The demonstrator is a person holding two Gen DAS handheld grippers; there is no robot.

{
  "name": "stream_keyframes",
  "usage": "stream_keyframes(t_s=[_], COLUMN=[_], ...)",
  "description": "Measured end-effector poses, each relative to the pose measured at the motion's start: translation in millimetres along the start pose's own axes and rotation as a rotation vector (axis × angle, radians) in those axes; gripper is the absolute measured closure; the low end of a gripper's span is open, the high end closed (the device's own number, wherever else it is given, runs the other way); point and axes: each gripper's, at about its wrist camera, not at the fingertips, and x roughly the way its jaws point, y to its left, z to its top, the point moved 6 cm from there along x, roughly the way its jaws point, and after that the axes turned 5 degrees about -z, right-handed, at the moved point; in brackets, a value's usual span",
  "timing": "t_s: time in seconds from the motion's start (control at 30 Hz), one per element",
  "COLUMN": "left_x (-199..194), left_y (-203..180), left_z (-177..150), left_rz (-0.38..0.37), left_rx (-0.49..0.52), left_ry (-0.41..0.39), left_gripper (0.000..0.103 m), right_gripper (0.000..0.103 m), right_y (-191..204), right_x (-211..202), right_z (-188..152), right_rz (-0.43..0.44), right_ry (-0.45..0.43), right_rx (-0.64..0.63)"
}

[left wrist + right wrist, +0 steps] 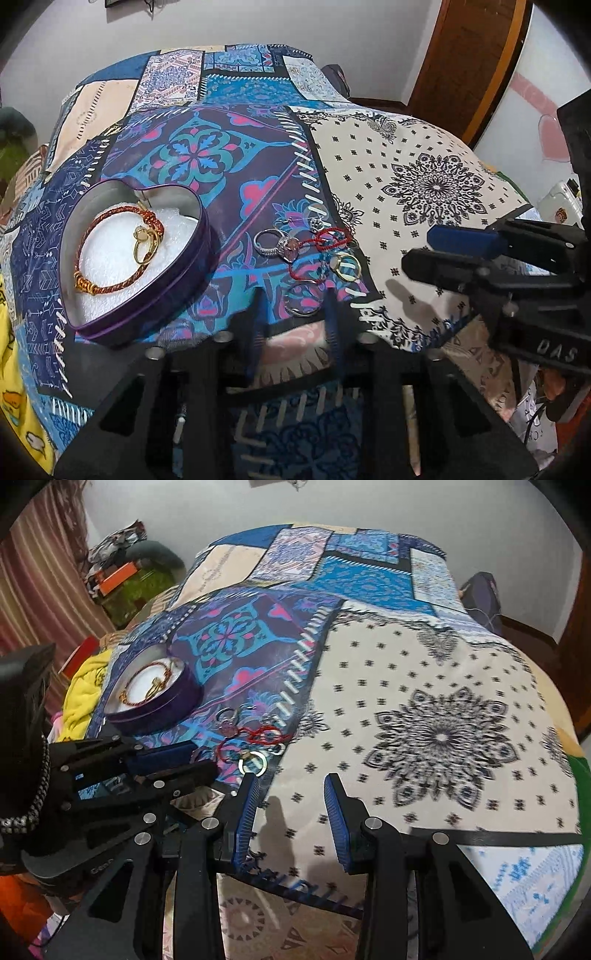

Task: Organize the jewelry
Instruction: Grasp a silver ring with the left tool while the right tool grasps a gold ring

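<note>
Purple heart-shaped tin [147, 295] holds a red-gold braided bracelet [110, 251]; patchwork bedspread [406, 177] shows blue florals, black-on-cream mandalas.

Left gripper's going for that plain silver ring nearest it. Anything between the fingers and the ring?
Nothing visible does. The left gripper straddles the silver ring on the quilt; the other rings lie beyond it.

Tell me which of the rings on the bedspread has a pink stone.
It is the silver ring at the left of the loose pile, nearest the heart-shaped tin. The plain silver band and the gold ring show no pink stone.
</note>
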Motion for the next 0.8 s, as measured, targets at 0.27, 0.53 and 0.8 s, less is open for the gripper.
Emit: stream_keyframes(t_s=[0.27, 0.53, 0.8], left_x=[-13, -14, -29], left_y=[18, 18, 18], left_z=[-3, -6, -5], left_rz=[-0.002, 0.021, 0.012], left_rx=[-0.048, -0.034, -0.054], left_ry=[-0.035, -0.047, -0.07], left_gripper=[0.083, 0.083, 0.083], right_gripper=[0.07, 0.086, 0.086], right_y=[19, 18, 18], right_x=[24, 23, 3], right_z=[1, 2, 8], right_rz=[0.056, 0.044, 0.024], right_ry=[0.024, 0.003, -0.029], right_rx=[-0.054, -0.036, -0.022])
